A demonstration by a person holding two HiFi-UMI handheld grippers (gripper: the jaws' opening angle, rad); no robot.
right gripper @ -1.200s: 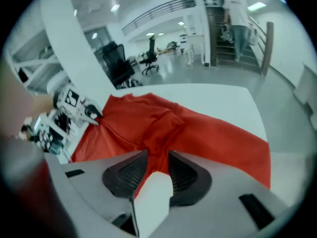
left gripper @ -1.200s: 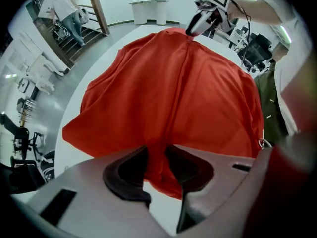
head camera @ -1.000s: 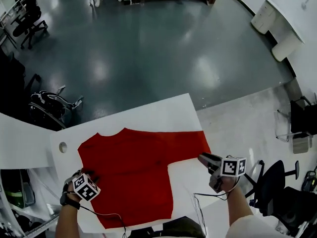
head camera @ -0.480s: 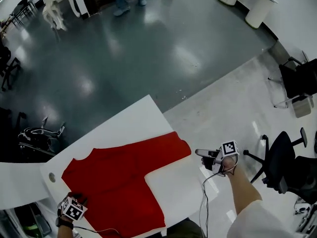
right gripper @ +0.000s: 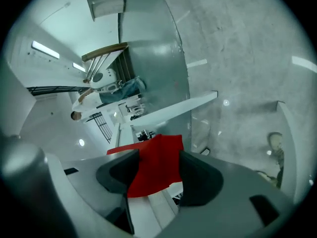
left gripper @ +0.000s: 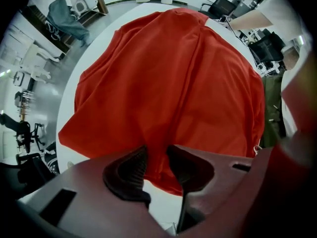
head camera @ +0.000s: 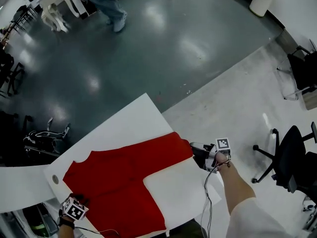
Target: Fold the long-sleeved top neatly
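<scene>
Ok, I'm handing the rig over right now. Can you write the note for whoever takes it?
Left gripper: shut on the red top, pinching fabric at its left edge.
Right gripper: open, its jaws have just been opening. The end of the sleeve lies between them, not pinched.
Things: the top lies flat on the white table, with that sleeve stretched out toward the table's right edge.
Done: top spread out. Whether the other sleeve is folded in cannot be told.
Left: probably close on the sleeve end, fold it across the body, then fold the body.
</scene>
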